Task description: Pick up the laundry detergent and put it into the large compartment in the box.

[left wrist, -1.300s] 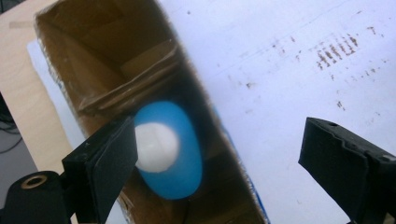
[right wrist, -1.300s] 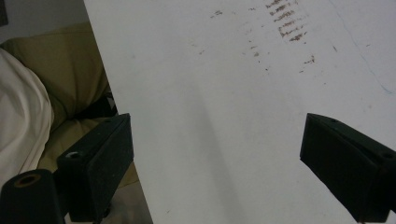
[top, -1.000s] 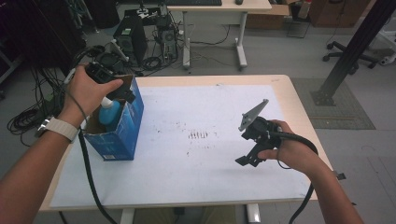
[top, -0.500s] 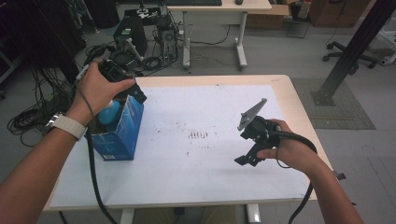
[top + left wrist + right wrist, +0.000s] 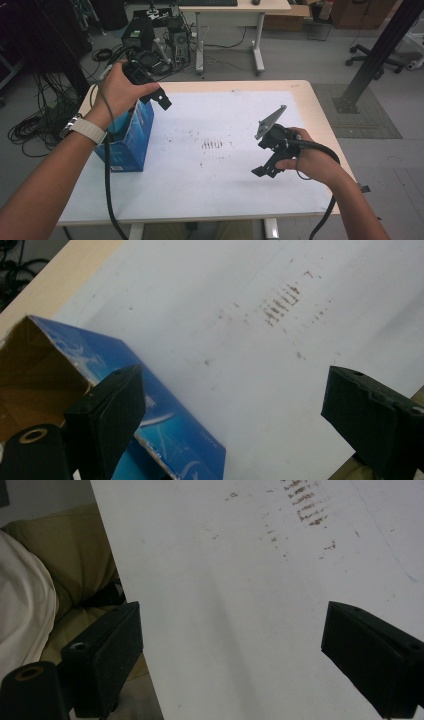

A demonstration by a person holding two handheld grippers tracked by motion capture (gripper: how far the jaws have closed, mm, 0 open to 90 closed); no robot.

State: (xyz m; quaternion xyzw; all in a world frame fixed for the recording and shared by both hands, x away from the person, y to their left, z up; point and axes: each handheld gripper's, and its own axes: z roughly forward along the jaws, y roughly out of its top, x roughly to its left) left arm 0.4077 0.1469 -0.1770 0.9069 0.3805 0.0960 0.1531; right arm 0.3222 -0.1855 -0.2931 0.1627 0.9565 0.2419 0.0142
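**A:** What are you doing with the box?

**B:** I am holding my left gripper up in the air, just above the box. Its jaws are standing wide apart, and they are not pinching anything.

**A:** Where is the box sitting?

**B:** It is standing up on the left side of the table, near the edge. Its top is hanging open. In the left gripper view I am looking down into one brown corner of it.

**A:** Is anything lying inside?

**B:** In the high view, something light blue is peeking out by my wrist. I think it is sitting in the box, but I cannot tell what it is.

**A:** And your other hand?

**B:** My right gripper is hanging over the right side of the table, well away from the box. Its jaws are spread wide too, with nothing between them. Under it I am seeing just the white top and some brown marks.

**A:** So how far are you getting?

**B:** I am guessing the work at the box is either ending or just beginning. Both grippers are carrying nothing. The box's top is not yet shut, so that may be waiting for me.
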